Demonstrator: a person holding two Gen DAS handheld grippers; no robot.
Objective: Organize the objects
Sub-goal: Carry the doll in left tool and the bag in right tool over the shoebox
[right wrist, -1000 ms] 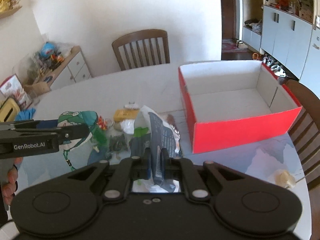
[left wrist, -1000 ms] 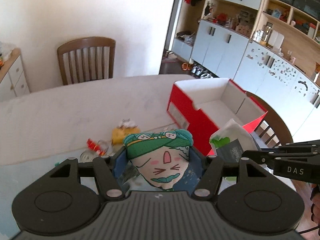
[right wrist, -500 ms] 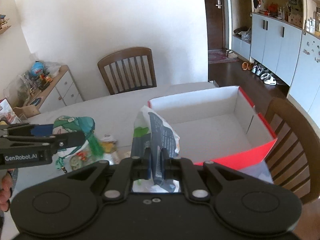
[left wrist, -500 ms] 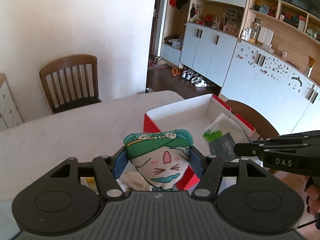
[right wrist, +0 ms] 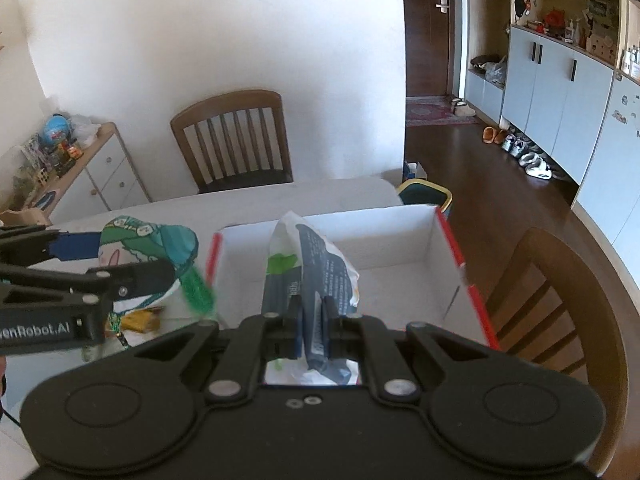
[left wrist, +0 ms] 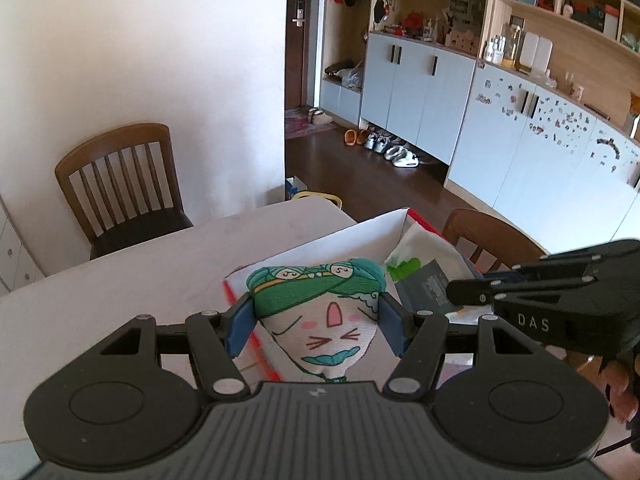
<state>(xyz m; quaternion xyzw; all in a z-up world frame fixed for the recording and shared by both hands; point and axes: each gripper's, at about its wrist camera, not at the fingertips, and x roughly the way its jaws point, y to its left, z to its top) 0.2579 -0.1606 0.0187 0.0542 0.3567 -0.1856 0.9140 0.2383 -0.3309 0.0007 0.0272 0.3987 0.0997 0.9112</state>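
Now both tools have carried over to the red box point(right wrist: 452, 240), left tool point(left wrist: 316, 326) pinching the plush toy point(left wrist: 320, 320), right tool point(right wrist: 310, 322) pinching the snack bag point(right wrist: 308, 264), drop likely next.

The left gripper point(left wrist: 316, 326) is showing a black ribbed body, two round discs, silver screws and blue pads, with "GenRobot.AI" lettering on its side in the other camera. The right gripper point(right wrist: 311, 322) is wearing matching black plastic, marked "DAS" along its side.
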